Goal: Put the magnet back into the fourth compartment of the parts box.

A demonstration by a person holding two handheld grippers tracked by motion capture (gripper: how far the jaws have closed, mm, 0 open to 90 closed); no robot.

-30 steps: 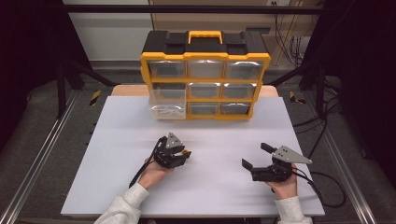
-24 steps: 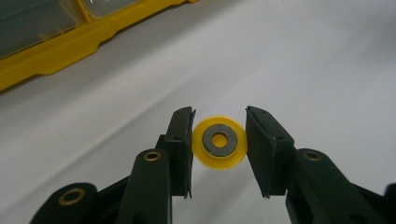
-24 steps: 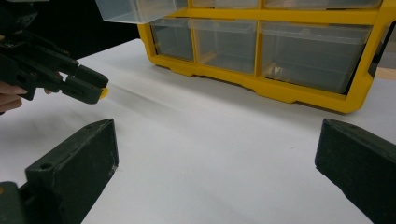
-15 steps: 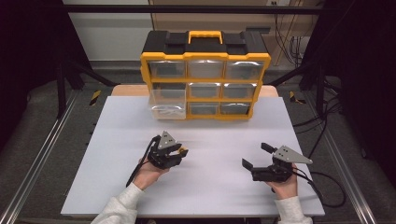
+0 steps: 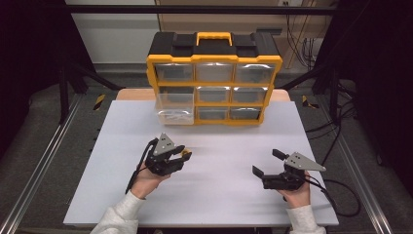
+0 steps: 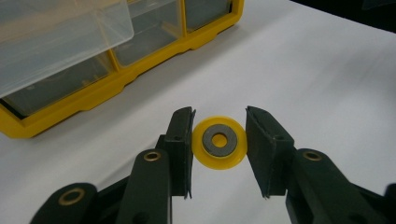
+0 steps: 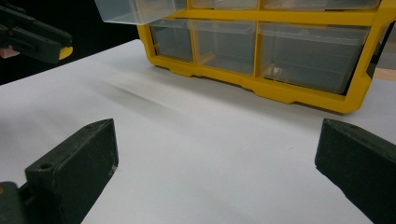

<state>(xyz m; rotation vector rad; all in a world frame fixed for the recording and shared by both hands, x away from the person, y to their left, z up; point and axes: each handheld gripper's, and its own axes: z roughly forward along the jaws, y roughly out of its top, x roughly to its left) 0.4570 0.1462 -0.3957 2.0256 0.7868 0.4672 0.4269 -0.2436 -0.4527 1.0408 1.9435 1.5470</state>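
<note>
Gripping a yellow disc (image 6: 219,148) with a grey ring-shaped insert at its centre, the left gripper (image 6: 219,140) holds it by the rim between its fingers (image 6: 180,140), raised above the white worktop (image 5: 219,195). Ahead: yellow-framed drawer organiser (image 5: 214,85), one clear drawer (image 5: 174,111) at its lower left pulled out. Right gripper (image 5: 268,163): fingers wide apart, nothing between them, low over the worktop, well apart from the left.
</note>
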